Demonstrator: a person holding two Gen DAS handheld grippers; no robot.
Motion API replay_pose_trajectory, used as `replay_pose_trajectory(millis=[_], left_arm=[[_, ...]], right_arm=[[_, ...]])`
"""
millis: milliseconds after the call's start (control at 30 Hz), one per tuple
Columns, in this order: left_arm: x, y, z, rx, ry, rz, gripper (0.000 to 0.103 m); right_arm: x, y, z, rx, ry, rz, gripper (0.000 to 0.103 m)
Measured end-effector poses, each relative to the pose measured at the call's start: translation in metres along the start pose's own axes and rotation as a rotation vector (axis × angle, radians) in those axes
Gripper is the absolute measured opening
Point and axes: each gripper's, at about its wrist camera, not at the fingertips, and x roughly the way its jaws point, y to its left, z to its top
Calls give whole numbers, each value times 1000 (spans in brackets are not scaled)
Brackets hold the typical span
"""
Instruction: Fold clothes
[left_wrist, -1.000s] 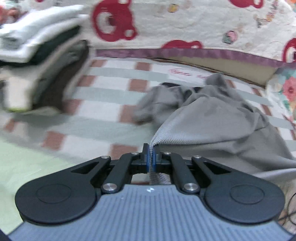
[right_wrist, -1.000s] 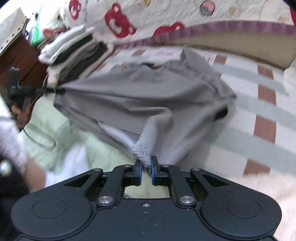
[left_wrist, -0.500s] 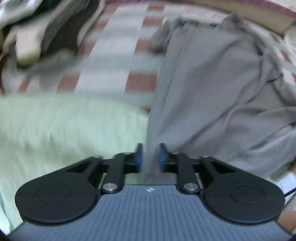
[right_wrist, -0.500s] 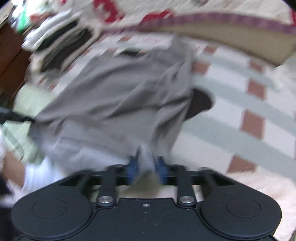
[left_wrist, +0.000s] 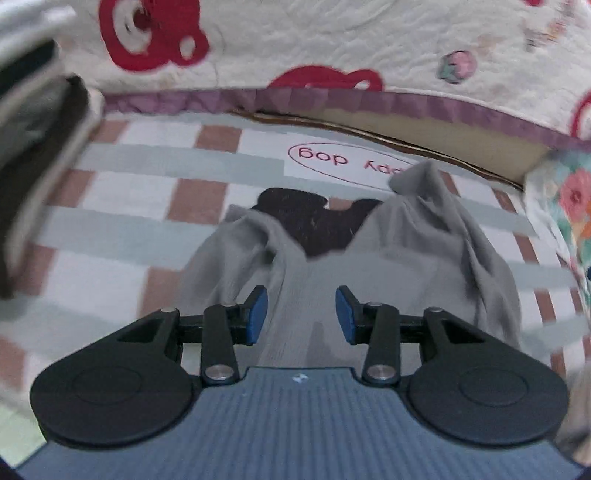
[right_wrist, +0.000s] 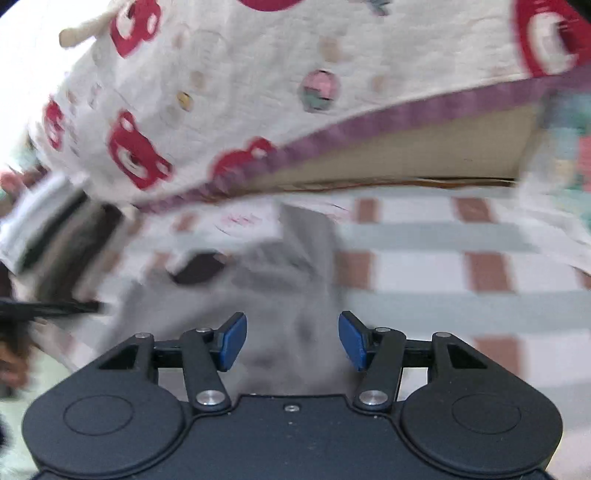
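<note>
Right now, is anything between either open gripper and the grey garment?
Nothing visible. The grey garment lies directly ahead of the left gripper and the right gripper, both open, on the checked sheet.

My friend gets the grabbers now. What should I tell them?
Left hand-held gripper: open, holding nothing, above the grey garment.
Right hand-held gripper: open, empty too, over the same garment.
The garment lies rumpled on the checked blanket, partly covering a dark patch that may be print or cloth.
A stack of folded clothes sits to the left.
Done: the garment is laid down.
Left: smooth it, fold it, probably add it to the stack.
</note>
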Motion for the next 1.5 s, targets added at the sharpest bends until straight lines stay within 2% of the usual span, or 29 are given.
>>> replay_pose_trajectory(millis=[133, 200, 267, 300, 367, 400, 433, 500, 533, 567, 600, 633, 767, 833, 867, 900, 933, 967, 1000, 1033, 1133, 1333, 1400, 1433, 1500], left_arm=[[43, -8, 25, 23, 27, 41, 41], [54, -10, 31, 49, 5, 105, 41], [67, -8, 37, 67, 23, 131, 41], [72, -4, 39, 41, 41, 123, 41], [81, 16, 40, -115, 124, -7, 44], [86, 28, 38, -212, 180, -74, 49], [88, 35, 36, -263, 207, -93, 49], [92, 46, 32, -336, 243, -106, 49], [92, 47, 32, -325, 242, -79, 49], [92, 45, 32, -297, 236, -36, 49], [93, 42, 34, -272, 231, -8, 49], [96, 40, 36, -253, 229, 7, 50], [108, 29, 45, -185, 226, 59, 52], [103, 25, 45, -160, 198, 77, 43], [92, 24, 41, -154, 163, 78, 13], [80, 23, 38, -149, 127, 79, 3], [69, 22, 34, -144, 92, 80, 3], [58, 20, 30, -139, 57, 81, 3], [46, 19, 27, -133, 21, 82, 3], [35, 18, 23, -128, -14, 83, 3], [1, 14, 13, -112, -120, 87, 3], [-67, 7, -9, -79, -331, 93, 3], [-66, 10, -22, -101, -292, 93, 3], [-65, 12, -30, -115, -265, 92, 3], [-61, 15, -44, -142, -211, 92, 3]], right_arm=[[57, 15, 37, -42, 65, 41, 61], [88, 24, 49, -63, 115, 47, 61], [118, 30, 59, -105, 142, 39, 61], [134, 33, 63, -133, 148, 30, 61], [160, 36, 71, -211, 156, -18, 61], [171, 37, 74, -281, 139, -88, 61], [181, 36, 77, -330, 126, -151, 61], [194, 24, 85, -293, 137, -216, 61], [200, 12, 89, -201, 185, -146, 61], [208, -2, 91, -76, 245, -37, 61], [214, -16, 91, 46, 270, 47, 61], [218, -24, 89, 99, 263, 51, 61], [236, -31, 85, 53, 235, -109, 63], [246, -30, 84, 3, 237, -157, 65], [252, -29, 84, -19, 247, -165, 65], [260, -28, 84, -36, 263, -155, 64], [261, -28, 81, -49, 259, -141, 59], [261, -29, 79, -59, 252, -128, 23], [257, -33, 75, -59, 236, -118, 6], [252, -36, 72, -61, 216, -118, 6], [218, -40, 73, -91, 112, -193, 4], [89, -38, 76, -187, -189, -310, 3], [43, -48, 63, -184, -269, -387, 3], [25, -56, 55, -157, -276, -439, 3], [4, -88, 36, -7, -192, -551, 3]])
